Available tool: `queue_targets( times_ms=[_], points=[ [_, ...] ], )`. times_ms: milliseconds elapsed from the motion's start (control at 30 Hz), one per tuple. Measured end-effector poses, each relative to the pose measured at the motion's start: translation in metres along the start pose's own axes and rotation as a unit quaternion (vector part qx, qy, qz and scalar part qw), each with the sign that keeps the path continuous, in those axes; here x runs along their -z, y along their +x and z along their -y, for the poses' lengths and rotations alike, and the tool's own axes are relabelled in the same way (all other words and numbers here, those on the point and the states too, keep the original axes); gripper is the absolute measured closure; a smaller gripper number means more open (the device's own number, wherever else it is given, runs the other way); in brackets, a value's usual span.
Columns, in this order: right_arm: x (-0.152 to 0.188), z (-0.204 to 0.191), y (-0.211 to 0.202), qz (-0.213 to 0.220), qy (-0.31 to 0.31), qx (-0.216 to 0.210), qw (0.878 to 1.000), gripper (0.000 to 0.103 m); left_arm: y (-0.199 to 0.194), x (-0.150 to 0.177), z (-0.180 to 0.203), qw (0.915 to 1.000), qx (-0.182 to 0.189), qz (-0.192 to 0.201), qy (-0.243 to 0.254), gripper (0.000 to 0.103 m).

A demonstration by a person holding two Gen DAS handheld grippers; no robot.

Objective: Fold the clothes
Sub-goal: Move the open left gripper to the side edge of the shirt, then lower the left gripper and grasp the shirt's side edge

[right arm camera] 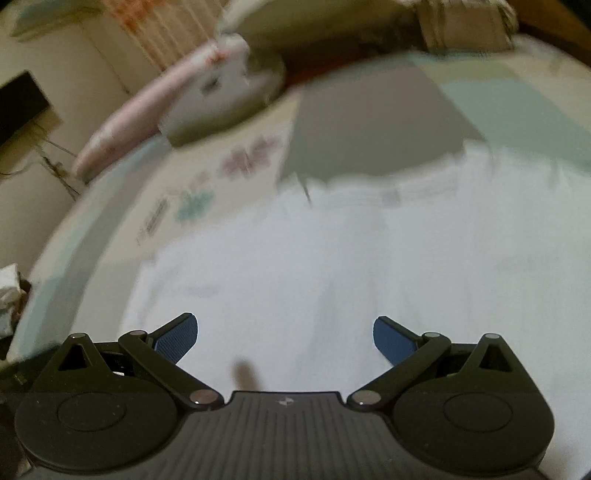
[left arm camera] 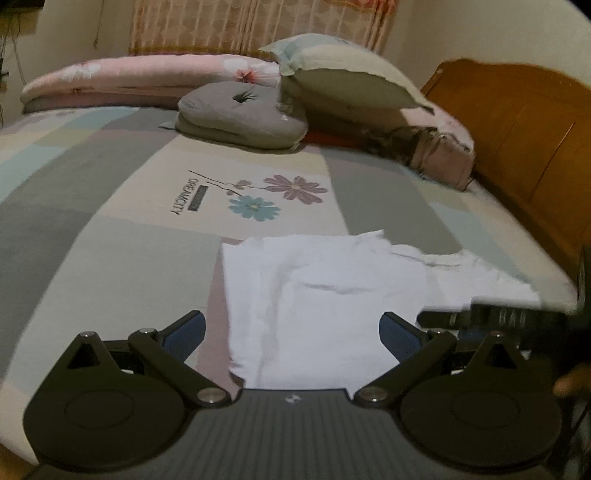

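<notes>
**Both tools spread wide over a white garment on the bed**

The left tool (left arm camera: 291,332) has its blue-padded fingers (left arm camera: 184,334) spread wide, with nothing between them. It hovers at the near edge of a white cotton garment (left arm camera: 325,291) that lies flat and partly folded on the bed's patchwork sheet of grey, cream and pale blue panels (left arm camera: 92,206). The garment's straight left edge runs away from the tool; its right part spreads toward the bed's right edge. At the right of this view a dark blurred shape (left arm camera: 491,314), probably the other tool, lies over the garment's near right corner.

The right tool (right arm camera: 285,338) is likewise wide apart and empty, its blue pads (right arm camera: 393,341) above the white cloth (right arm camera: 332,266), which fills most of that view. This picture is heavily motion-blurred, so folds and edges are hard to read there.

Only the left view shows the far scene sharply: a flower print with lettering on the sheet (left arm camera: 258,195), a round grey button cushion (left arm camera: 240,114), a long pink floral bolster (left arm camera: 147,77), stacked pillows (left arm camera: 343,81), an orange wooden headboard (left arm camera: 524,129) on the right and a patterned curtain (left arm camera: 258,22) behind. Only the right view shows a dark box on the wall (right arm camera: 22,103) at far left.
</notes>
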State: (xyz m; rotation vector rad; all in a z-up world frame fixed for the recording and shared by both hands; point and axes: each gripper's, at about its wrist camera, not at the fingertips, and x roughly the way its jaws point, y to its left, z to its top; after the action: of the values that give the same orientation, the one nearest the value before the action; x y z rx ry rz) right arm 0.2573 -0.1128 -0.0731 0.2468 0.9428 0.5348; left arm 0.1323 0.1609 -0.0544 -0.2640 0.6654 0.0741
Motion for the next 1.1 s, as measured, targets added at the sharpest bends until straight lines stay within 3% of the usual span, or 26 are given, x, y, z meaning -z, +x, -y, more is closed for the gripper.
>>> queue_targets(
  times_ms=[300,433,533,700,767,1100],
  points=[
    [0.063,-0.015,-0.044,-0.018,-0.013,-0.009,1.000,0.000,0.003,0.009,0.001,0.9990,0.039,-0.023,0.003,0.003],
    [0.070,-0.014,-0.052,-0.027,-0.014,-0.011,0.999,0.000,0.011,0.006,-0.005,0.9968,0.070,-0.038,0.009,0.003],
    [0.070,-0.009,-0.056,-0.029,-0.004,-0.013,0.999,0.000,0.026,0.000,-0.024,0.9936,0.093,-0.060,-0.024,0.003],
    [0.069,-0.002,-0.063,-0.016,0.002,-0.003,1.000,0.000,0.050,-0.010,-0.054,0.9837,0.129,-0.098,-0.077,0.003],
    [0.067,-0.002,-0.067,-0.005,-0.007,0.004,1.000,0.000,0.060,-0.013,-0.065,0.9759,0.152,-0.117,-0.104,0.003],
    [0.052,-0.001,-0.080,0.043,-0.035,0.006,0.998,0.000,0.105,-0.031,-0.079,0.9504,0.238,-0.155,-0.126,0.002]
  ],
)
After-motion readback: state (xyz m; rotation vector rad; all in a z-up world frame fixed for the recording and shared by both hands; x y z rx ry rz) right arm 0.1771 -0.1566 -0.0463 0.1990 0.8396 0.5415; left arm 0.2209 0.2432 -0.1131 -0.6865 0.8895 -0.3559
